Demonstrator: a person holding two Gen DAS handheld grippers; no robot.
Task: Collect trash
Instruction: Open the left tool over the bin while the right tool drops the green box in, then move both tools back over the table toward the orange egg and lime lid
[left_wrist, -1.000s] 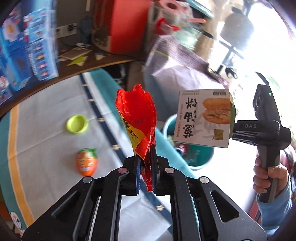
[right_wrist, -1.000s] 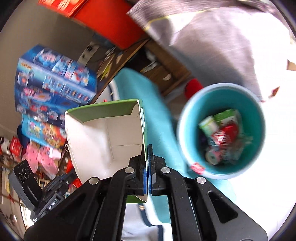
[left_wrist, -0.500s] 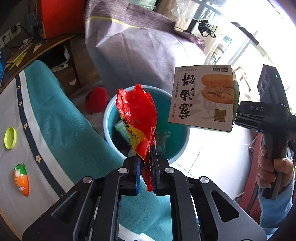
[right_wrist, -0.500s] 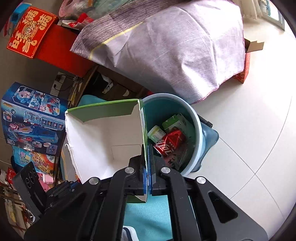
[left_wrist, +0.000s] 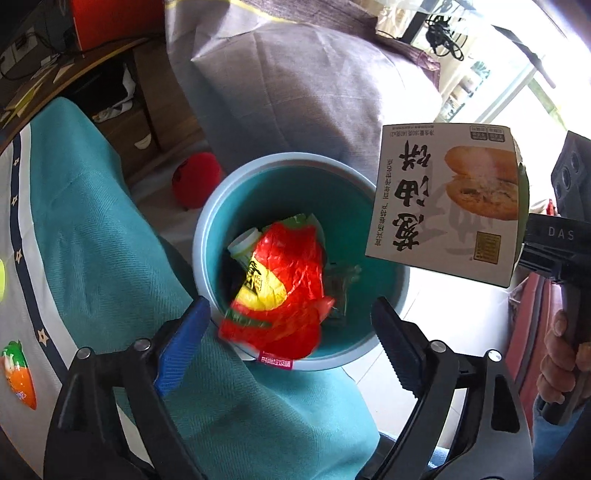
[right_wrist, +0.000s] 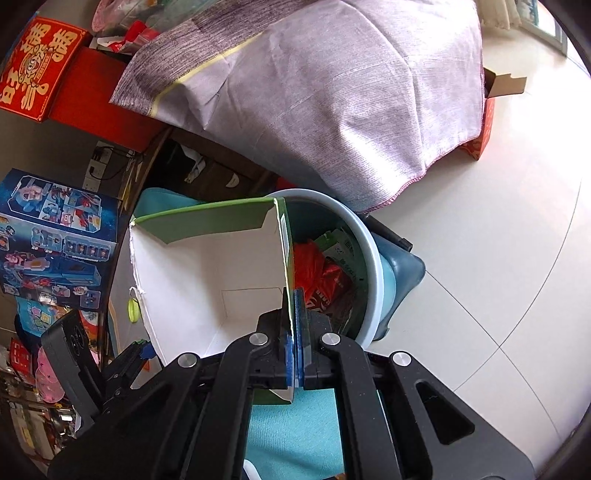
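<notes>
Above a round teal bin (left_wrist: 207, 236) on the pale tiled floor, the left gripper (left_wrist: 291, 332) pointed steeply down with its jaws opening, nothing pressed between them. Just below and between them a crumpled red and yellow snack wrapper (left_wrist: 284, 288) hung at the near rim of the bin, partly over other rubbish inside, seemingly mid-drop. The right gripper (right_wrist: 295, 332) was shut tight on one wall of an empty food carton (right_wrist: 207, 280), a white and green box printed with a burger picture, held in the air beside the far side of the bin rather than over its middle. The step in hand appeared to be dumping collected trash. Next, the carton would likely need carrying over the bin's mouth before those jaws parted. A small carrot-shaped packet (left_wrist: 18, 376) lay on the teal cloth (left_wrist: 110, 258) nearby, uncollected.
</notes>
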